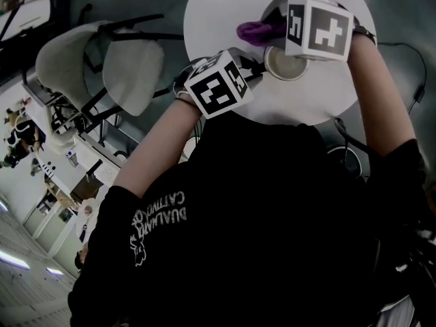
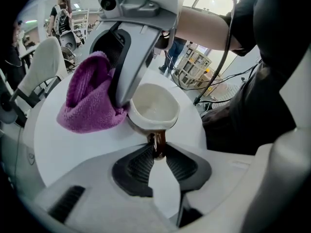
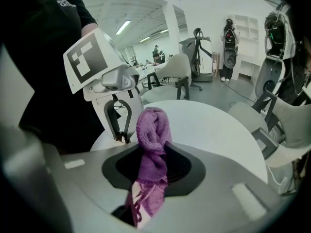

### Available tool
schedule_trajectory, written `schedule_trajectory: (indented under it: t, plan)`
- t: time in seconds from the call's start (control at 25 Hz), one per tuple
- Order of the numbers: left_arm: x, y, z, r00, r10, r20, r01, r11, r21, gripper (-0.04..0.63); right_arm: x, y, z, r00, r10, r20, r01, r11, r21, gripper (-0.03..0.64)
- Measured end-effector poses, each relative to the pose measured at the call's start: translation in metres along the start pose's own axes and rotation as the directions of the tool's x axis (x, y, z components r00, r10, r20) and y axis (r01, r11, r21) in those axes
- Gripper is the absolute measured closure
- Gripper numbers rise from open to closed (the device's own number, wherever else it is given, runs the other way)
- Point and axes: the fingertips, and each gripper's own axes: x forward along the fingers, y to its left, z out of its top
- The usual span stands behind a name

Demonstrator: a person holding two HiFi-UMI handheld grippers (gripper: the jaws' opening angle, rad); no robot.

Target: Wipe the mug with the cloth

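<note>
Both forearms reach out over the round white table, grippers tipped down. The left gripper pinches the glossy brown handle of the cream ceramic mug. The right gripper clamps a fuzzy purple cloth at the mug's ten o'clock.

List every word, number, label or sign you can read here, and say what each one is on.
Black shirt: white lettering beside a logo, upside down in the head view, too blurred to read with certainty.
Left cube and right cube: black-and-white square markers only, no words or numbers.
Mug and cloth: no print shows.
Nothing else can be read.
</note>
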Motion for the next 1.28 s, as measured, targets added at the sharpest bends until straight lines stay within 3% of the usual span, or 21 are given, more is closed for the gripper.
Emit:
schedule_trajectory:
  t: [0.4, 0.76, 0.96, 1.28]
  plan:
    - [-0.004, 0.005, 0.004, 0.996, 0.078, 0.052, -0.077, 0.997, -0.025, 0.515, 0.008, 0.013, 0.006, 0.994, 0.041, -0.099, -0.046, 0.998, -0.044, 0.505]
    - [-0.004, 0.006, 0.006, 0.977, 0.108, 0.184, -0.093, 0.992, -0.085, 0.511, 0.019, 0.029, 0.007, 0.967, 0.073, -0.245, -0.104, 0.988, -0.114, 0.505]
    - [-0.003, 0.008, -0.003, 0.956, 0.155, 0.249, -0.136, 0.986, -0.093, 0.512, 0.038, 0.034, 0.010, 0.952, 0.137, -0.272, -0.132, 0.991, 0.037, 0.505]
    - [-0.003, 0.011, 0.003, 0.922, 0.154, 0.356, -0.111, 0.984, -0.136, 0.511, 0.047, 0.026, -0.003, 0.900, 0.156, -0.406, -0.091, 0.981, 0.173, 0.505]
